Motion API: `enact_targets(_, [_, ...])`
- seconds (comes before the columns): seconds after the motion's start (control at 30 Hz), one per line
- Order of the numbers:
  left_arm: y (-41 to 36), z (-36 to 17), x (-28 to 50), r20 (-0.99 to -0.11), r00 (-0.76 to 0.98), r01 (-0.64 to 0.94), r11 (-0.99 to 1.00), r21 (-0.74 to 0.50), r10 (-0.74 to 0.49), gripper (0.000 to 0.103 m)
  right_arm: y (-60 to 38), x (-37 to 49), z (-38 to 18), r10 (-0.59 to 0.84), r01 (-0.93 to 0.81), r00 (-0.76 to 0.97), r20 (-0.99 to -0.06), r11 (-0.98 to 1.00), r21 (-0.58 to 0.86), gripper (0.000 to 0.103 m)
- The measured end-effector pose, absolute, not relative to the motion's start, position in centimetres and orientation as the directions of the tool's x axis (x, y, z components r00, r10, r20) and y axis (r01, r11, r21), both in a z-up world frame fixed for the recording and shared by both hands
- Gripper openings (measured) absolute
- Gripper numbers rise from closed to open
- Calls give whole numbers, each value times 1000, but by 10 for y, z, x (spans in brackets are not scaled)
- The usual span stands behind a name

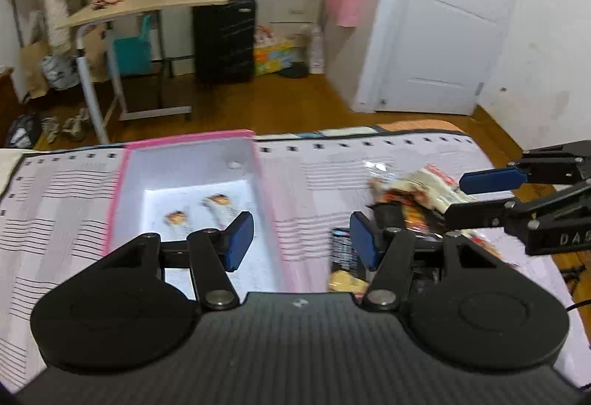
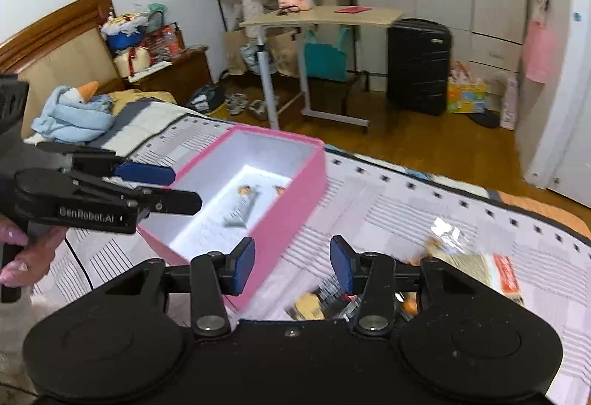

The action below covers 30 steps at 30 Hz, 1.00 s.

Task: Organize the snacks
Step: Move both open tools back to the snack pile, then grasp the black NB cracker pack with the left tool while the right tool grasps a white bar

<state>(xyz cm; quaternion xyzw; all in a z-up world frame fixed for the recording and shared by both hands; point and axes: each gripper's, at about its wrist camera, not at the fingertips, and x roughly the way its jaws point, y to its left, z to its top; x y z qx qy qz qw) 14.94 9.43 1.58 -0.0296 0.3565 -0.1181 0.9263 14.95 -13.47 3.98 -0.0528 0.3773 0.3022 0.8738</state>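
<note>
A pink box (image 1: 184, 139) with a white inside lies open on the bed, and two small snack packets (image 1: 177, 218) (image 1: 221, 202) rest on its floor. My left gripper (image 1: 301, 242) hovers over the box's right wall, open and empty. To the right lies a loose pile of snack packets (image 1: 417, 191), with a dark packet (image 1: 343, 250) nearer me. In the right wrist view, my right gripper (image 2: 292, 264) is open with nothing between its pads, above the sheet between the box (image 2: 288, 220) and the pile (image 2: 476, 264). The left gripper (image 2: 184, 187) reaches over the box's near-left corner.
The bed has a pale striped sheet (image 1: 55, 205); its far edge drops to a wooden floor (image 1: 277, 102). A rolled blue towel (image 2: 74, 113) lies near the headboard. A rolling desk (image 1: 147, 6), a black suitcase (image 1: 223, 35) and a white door (image 1: 443, 21) stand beyond. A hand (image 2: 22, 257) holds the left gripper's handle.
</note>
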Motion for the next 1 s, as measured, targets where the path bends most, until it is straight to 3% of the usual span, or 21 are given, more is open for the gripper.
enact_targets(0.37, [22,-47,161,-688,641,301,936,-185,-342,57,-170,127,-48,411,-486,530,-742,864,131,59])
enact_targets(0.67, [7,-105,189,-724,627,259,954,-154,-287,55,-157,153,-112,322,-478,627,-709,878,-24,65])
enact_targets(0.83, [-1,-132,217,-745,630,214,971,-104,-219,53,-143,160,-139,284,-464,691,-665,880,-106,80])
enact_targets(1.0, [-5,-154,239,-768,607,190,976,-111,-205,53,-127,166,-159,251,-455,729,-637,873,-176,87])
